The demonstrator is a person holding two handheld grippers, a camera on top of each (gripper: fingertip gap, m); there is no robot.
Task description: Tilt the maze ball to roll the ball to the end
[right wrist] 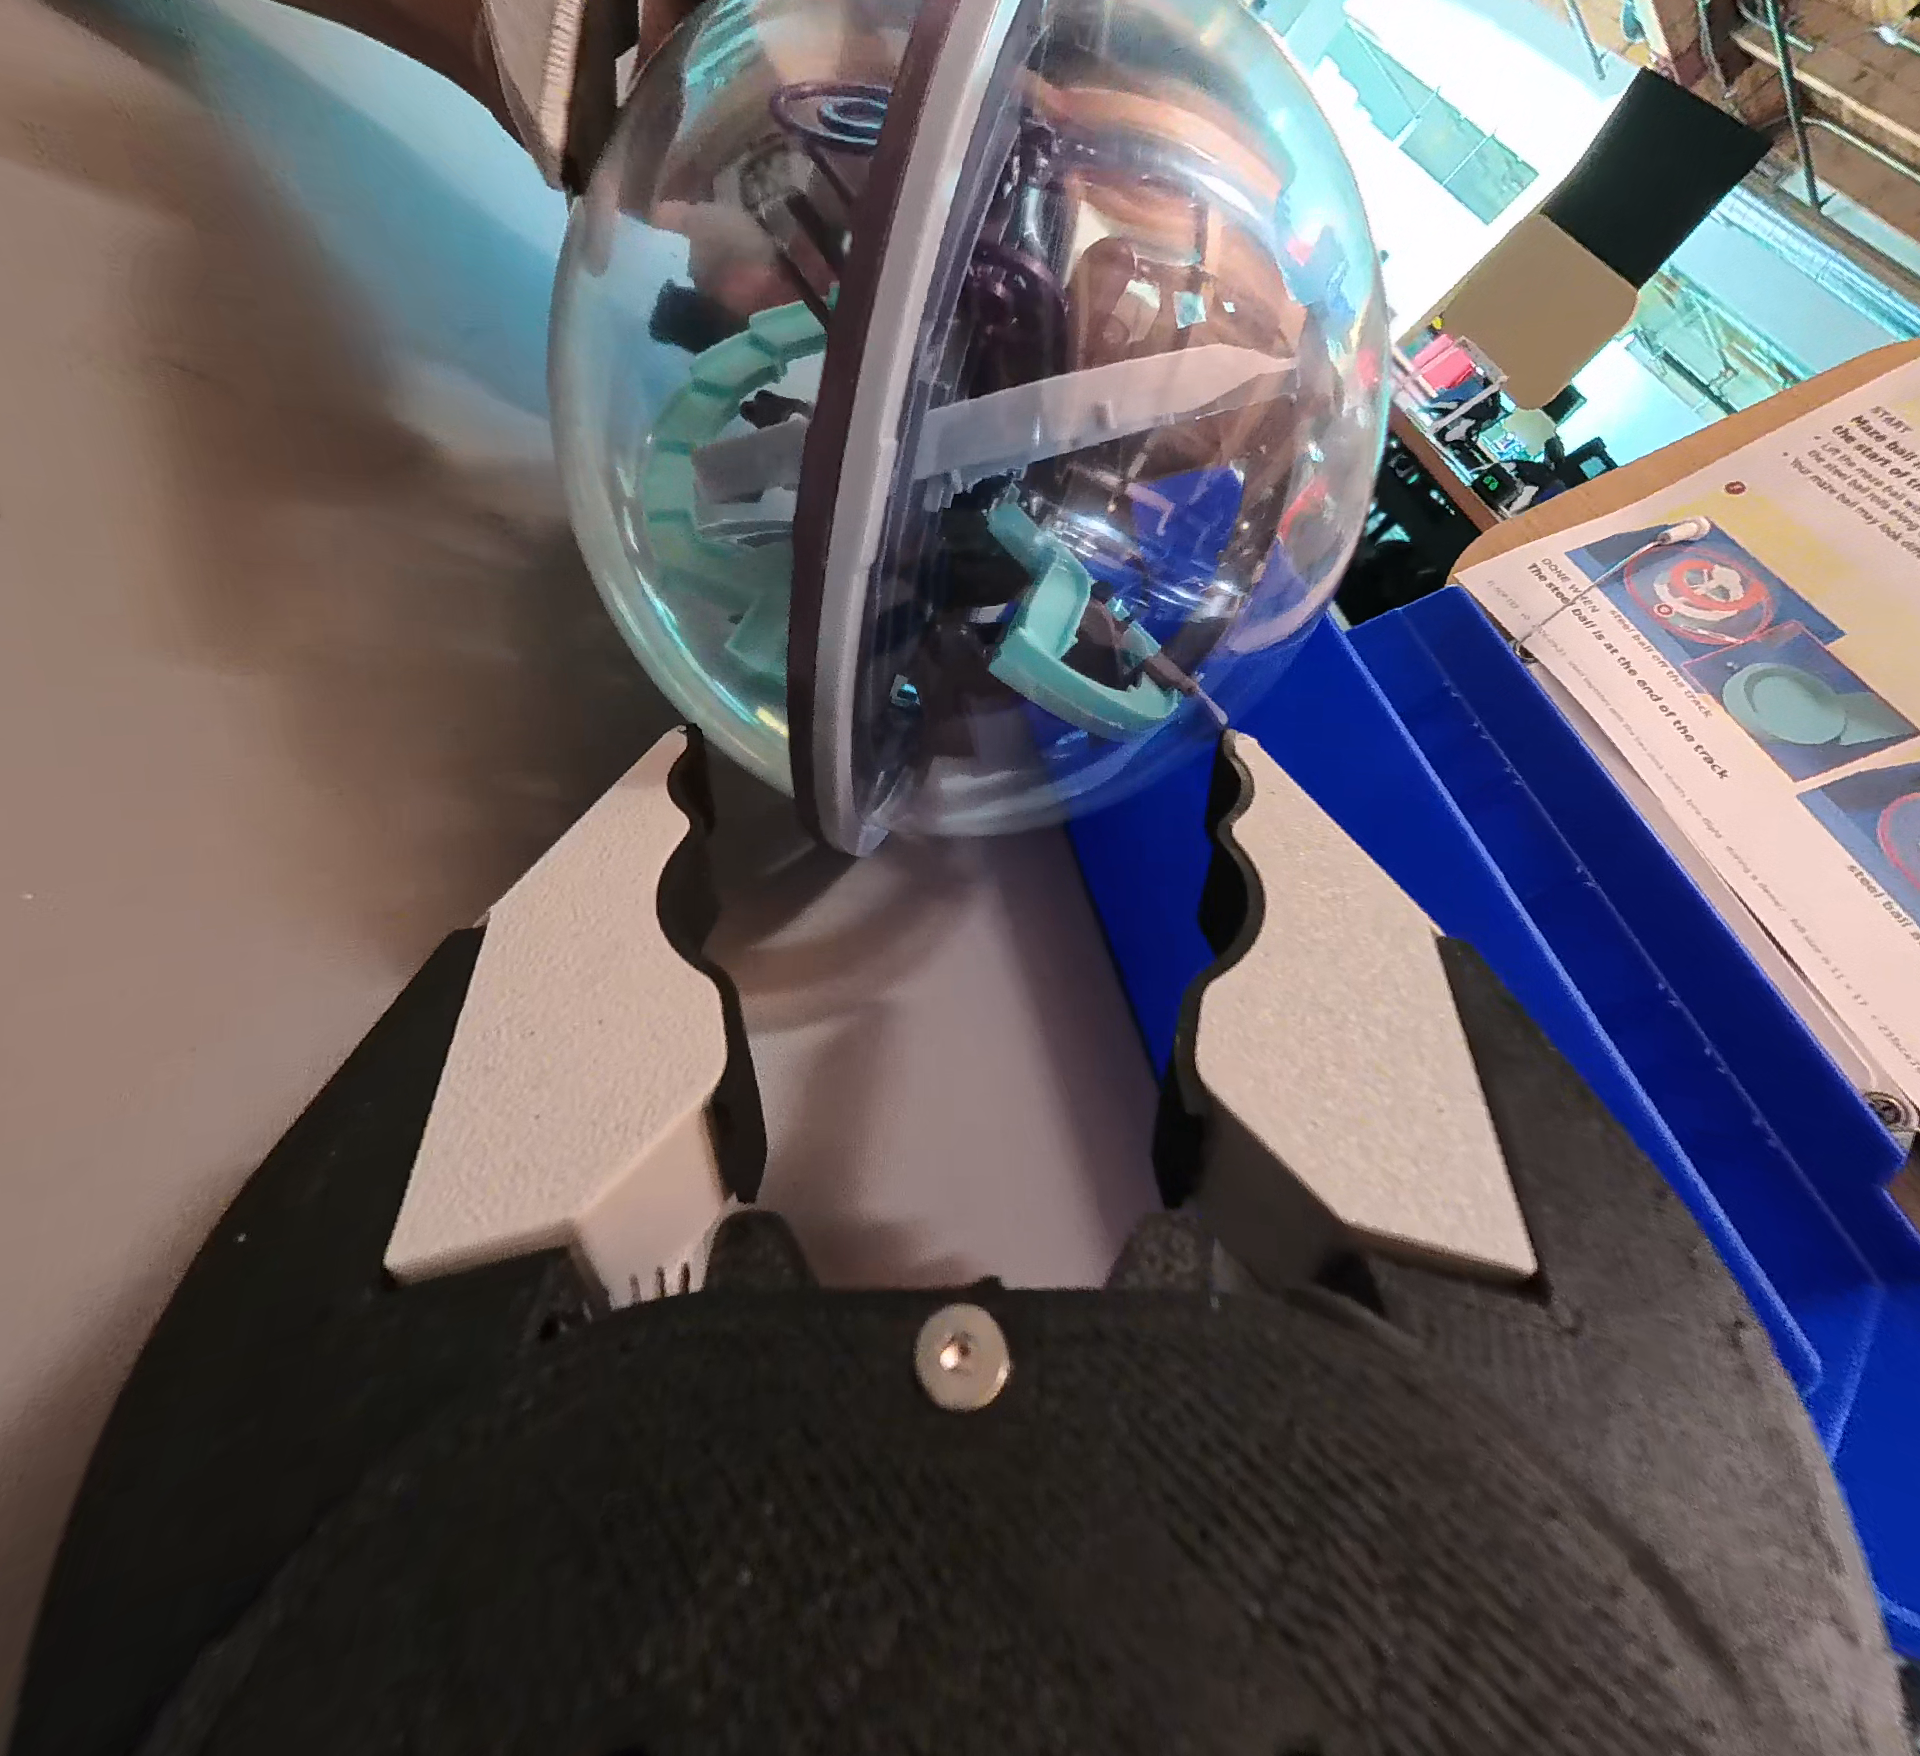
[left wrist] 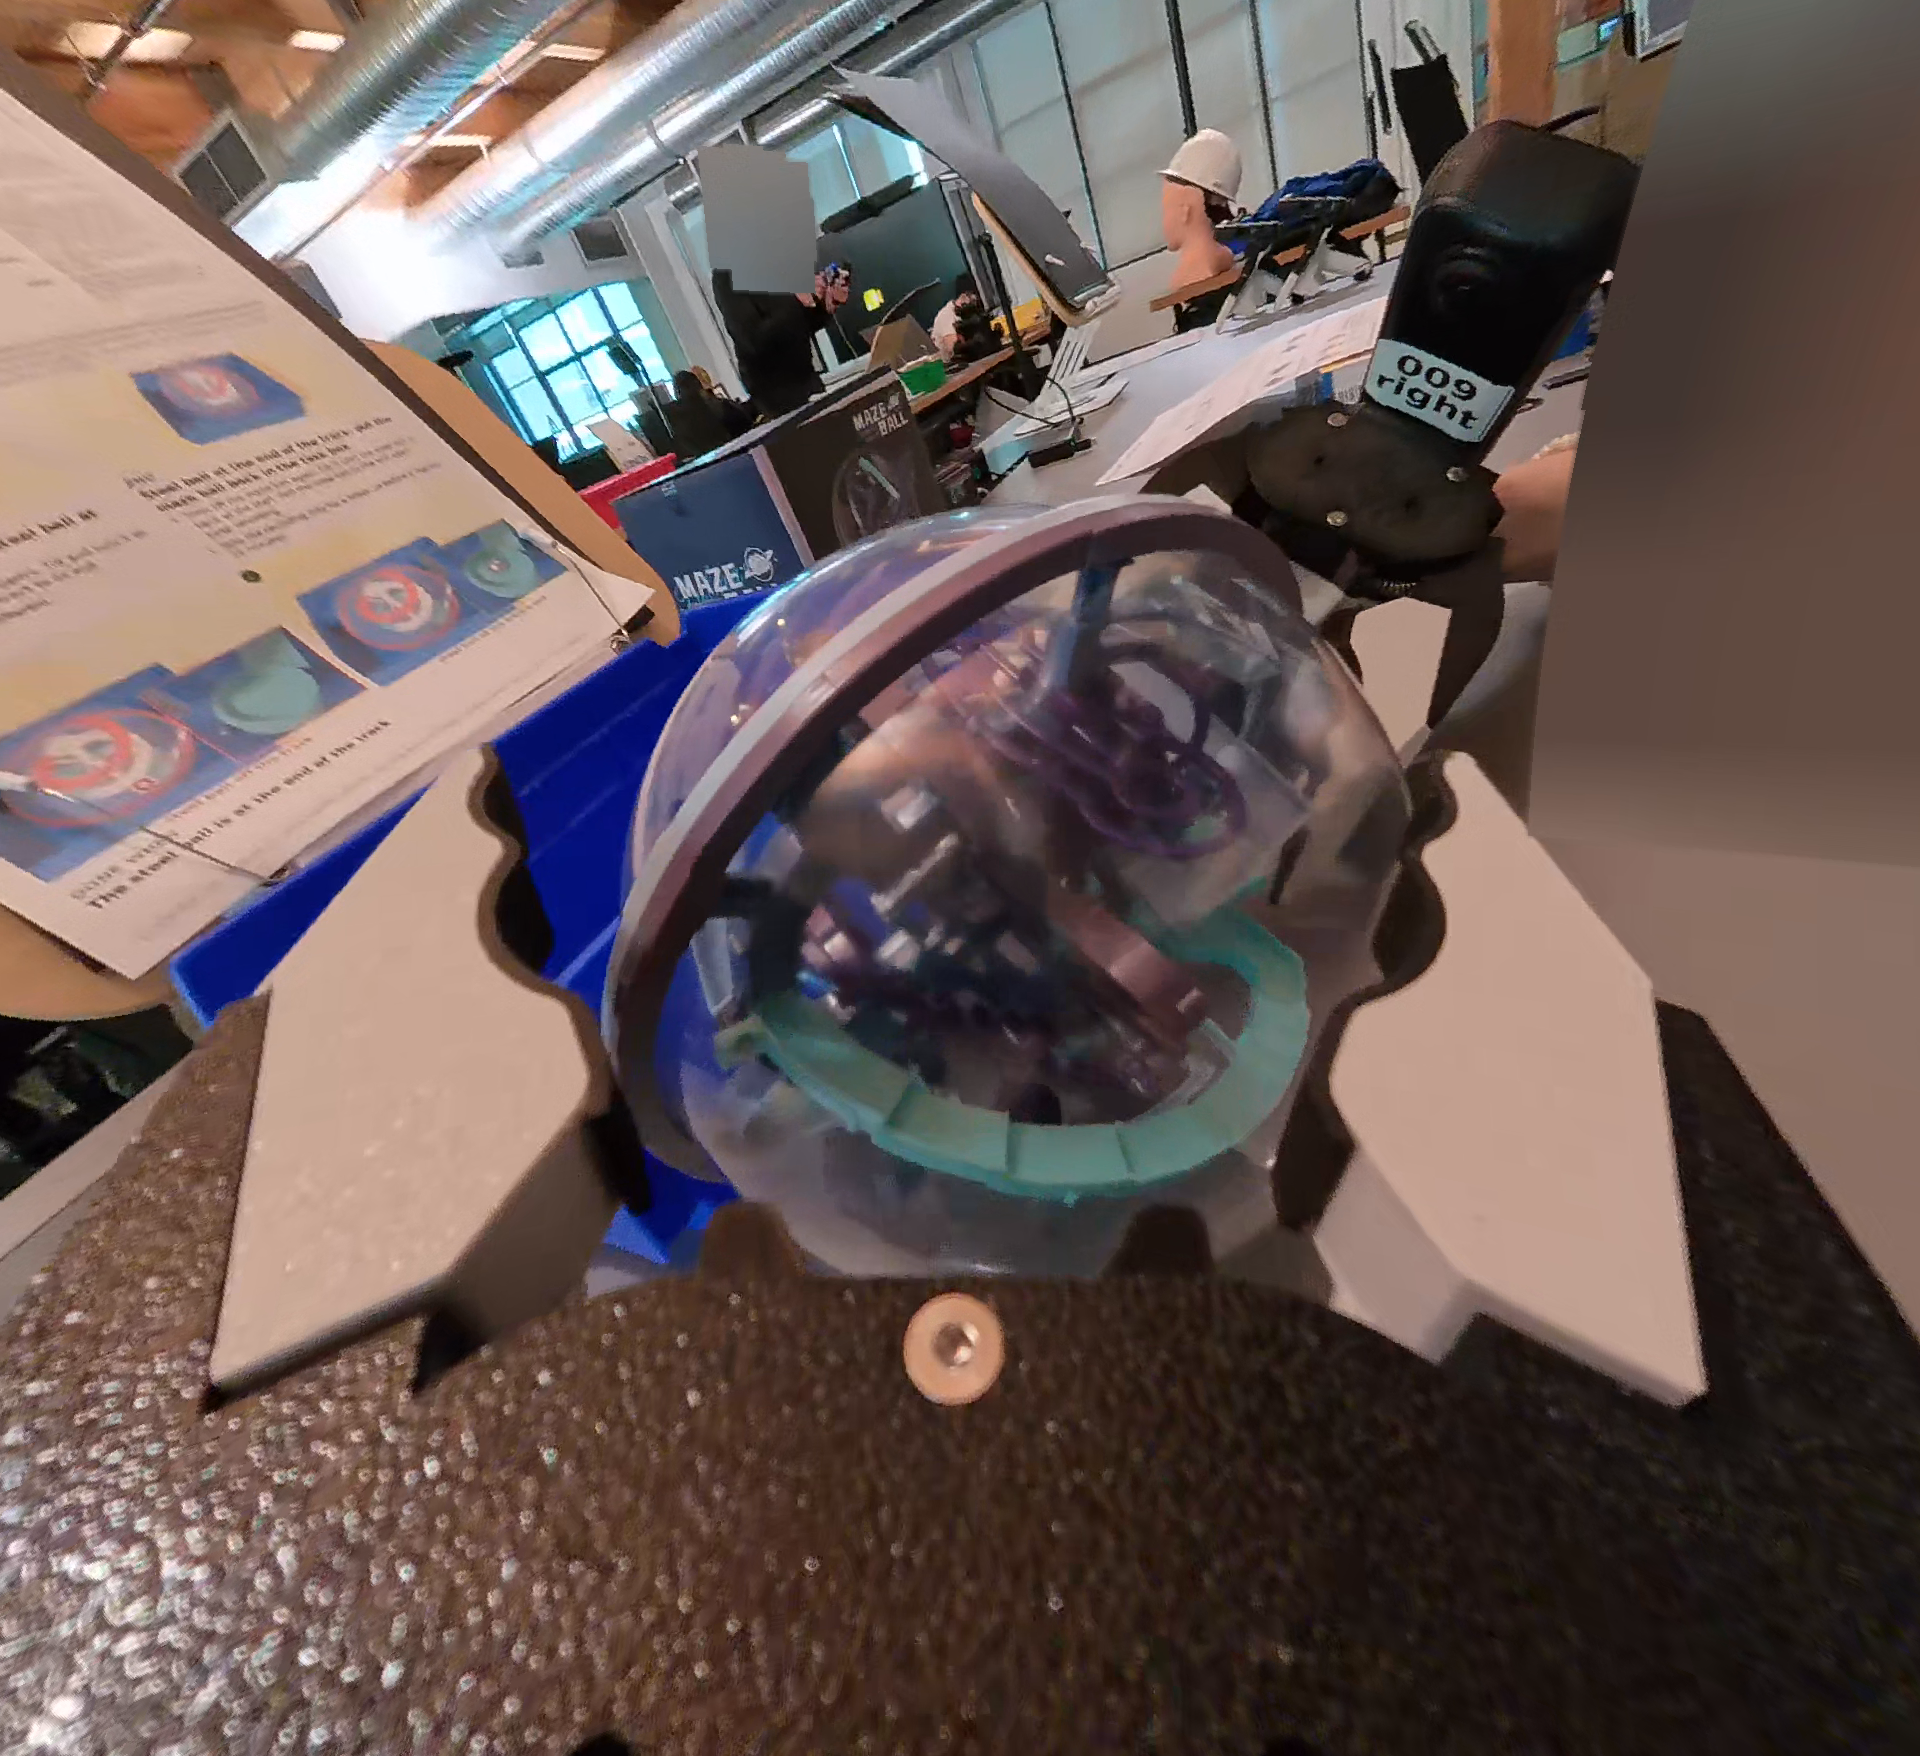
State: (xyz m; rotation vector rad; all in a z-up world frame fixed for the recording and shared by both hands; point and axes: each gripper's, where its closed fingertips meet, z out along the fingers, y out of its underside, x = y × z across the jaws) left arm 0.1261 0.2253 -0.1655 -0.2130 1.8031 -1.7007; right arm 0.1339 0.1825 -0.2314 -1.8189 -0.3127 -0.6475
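Only left gripper (left wrist: 961, 979) fingers clamp maze ball (left wrist: 997, 875); right view: right gripper (right wrist: 961, 771) fingers apart w/ tips touching it.

The left gripper (left wrist: 956, 958) has its two pale fingers spread wide and pressed against both sides of a clear sphere. The right gripper (right wrist: 956, 771) points up at the sphere's underside, jaws parted, fingertips (right wrist: 686, 771) touching its lower curve.
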